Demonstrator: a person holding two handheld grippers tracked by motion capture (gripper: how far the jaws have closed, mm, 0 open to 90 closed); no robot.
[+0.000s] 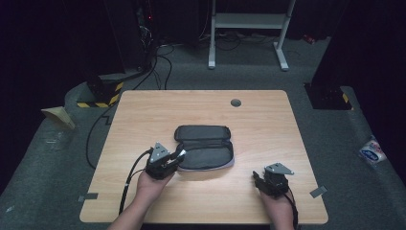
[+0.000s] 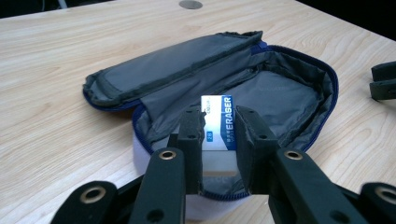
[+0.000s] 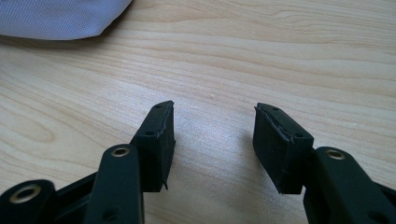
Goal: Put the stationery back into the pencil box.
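A white rectangular eraser in a blue-and-white paper sleeve (image 2: 217,128) sits clamped between the two black jaws of the left gripper (image 2: 218,140), held upright just above the near rim of an open dark grey fabric pencil case with a blue zip edge (image 2: 261,93). The case lies unzipped near the middle of a light wooden table (image 1: 268,120), its flap folded back toward the far side and its grey lining exposed. In the high view the left gripper (image 1: 176,157) reaches the case (image 1: 206,148) at its near left corner, gripped by the person's left hand (image 1: 151,184), with a black cable (image 1: 129,184) trailing back toward the table's near edge. To the right of the case and apart from it, the right gripper (image 1: 258,178) rests low over bare wood in the person's right hand (image 1: 277,203); its own view shows the right gripper (image 3: 212,140) with jaws spread wide and nothing between them, and a pale corner of the case (image 3: 60,18) beyond. A round grey grommet (image 1: 235,102) sits in the tabletop beyond the case. Past the table, a white metal stand (image 1: 249,28) rises from the grey carpet (image 1: 335,143).
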